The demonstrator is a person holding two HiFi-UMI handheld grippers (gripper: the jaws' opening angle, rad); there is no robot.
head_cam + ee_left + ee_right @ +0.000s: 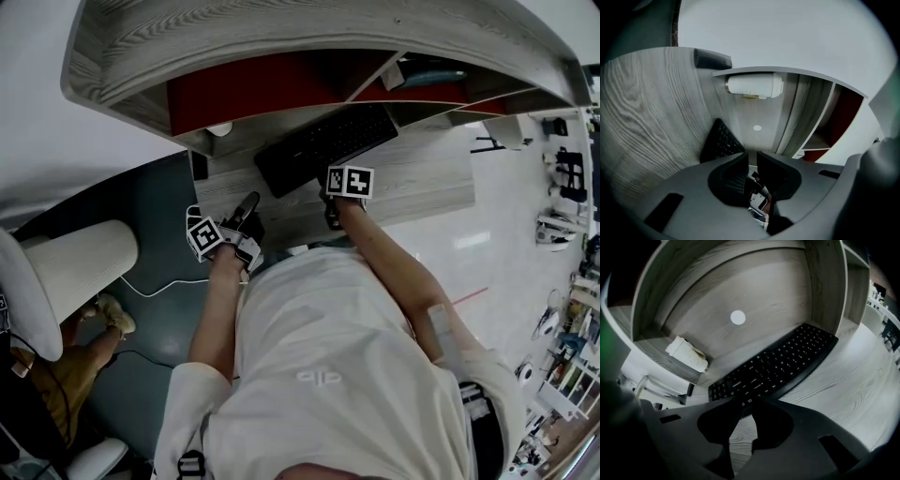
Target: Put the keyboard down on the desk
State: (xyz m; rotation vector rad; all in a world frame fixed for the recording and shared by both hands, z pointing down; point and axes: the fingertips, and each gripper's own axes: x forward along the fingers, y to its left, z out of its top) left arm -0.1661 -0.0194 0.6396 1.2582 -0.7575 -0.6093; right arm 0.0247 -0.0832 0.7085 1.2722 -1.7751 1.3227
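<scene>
Starting at the fingers: those of the right gripper stand narrowly apart with only bare wood grain between them, holding nothing. Those of the left gripper are likewise at a narrow gap and empty. The keyboard lies flat, keys up, on the tabletop, just ahead of the right fingers and slanted beneath the shelf unit. It rests under its own weight, so neither gripper need bear it; I judge the placing done. In the head view the left gripper sits by the tabletop's near-left corner, apart from the keyboard. Count: one keyboard; two grippers, each carrying one marker cube; one white cup lying on its side on a ledge past the keyboard's left end; one white disc on the back panel.
</scene>
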